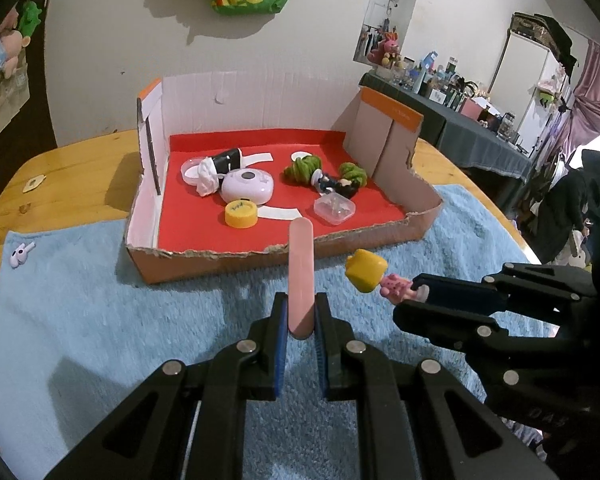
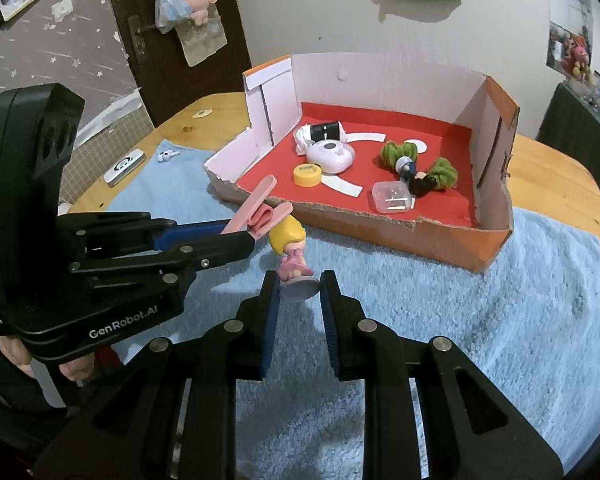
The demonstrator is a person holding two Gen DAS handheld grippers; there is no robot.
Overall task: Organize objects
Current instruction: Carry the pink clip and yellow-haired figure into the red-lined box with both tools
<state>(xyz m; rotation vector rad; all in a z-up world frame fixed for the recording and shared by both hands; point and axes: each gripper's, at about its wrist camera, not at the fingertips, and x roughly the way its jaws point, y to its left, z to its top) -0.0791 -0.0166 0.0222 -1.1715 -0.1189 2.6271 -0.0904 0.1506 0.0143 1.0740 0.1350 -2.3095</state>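
My left gripper [image 1: 301, 312] is shut on a pink clip [image 1: 300, 264], held above the blue towel just in front of the cardboard box [image 1: 228, 258]. From the right wrist view the clip [image 2: 256, 206] shows at the left gripper's tips [image 2: 242, 236]. My right gripper [image 2: 300, 288] is shut on the round base of a small doll with yellow hair and a pink dress [image 2: 290, 240]. The doll [image 1: 370, 272] and right gripper [image 1: 414, 294] also show in the left wrist view, right of the clip. Both are held near the box's front edge.
The red-lined box [image 2: 380, 224] holds a white round device [image 1: 246, 186], a yellow cap [image 1: 241, 213], a clear case [image 1: 334, 209], a green-haired doll [image 1: 328, 176] and a black-and-white roll [image 1: 220, 170]. An earbud [image 1: 20, 254] lies on the blue towel [image 1: 100, 320]. A wooden table [image 1: 60, 176] lies underneath.
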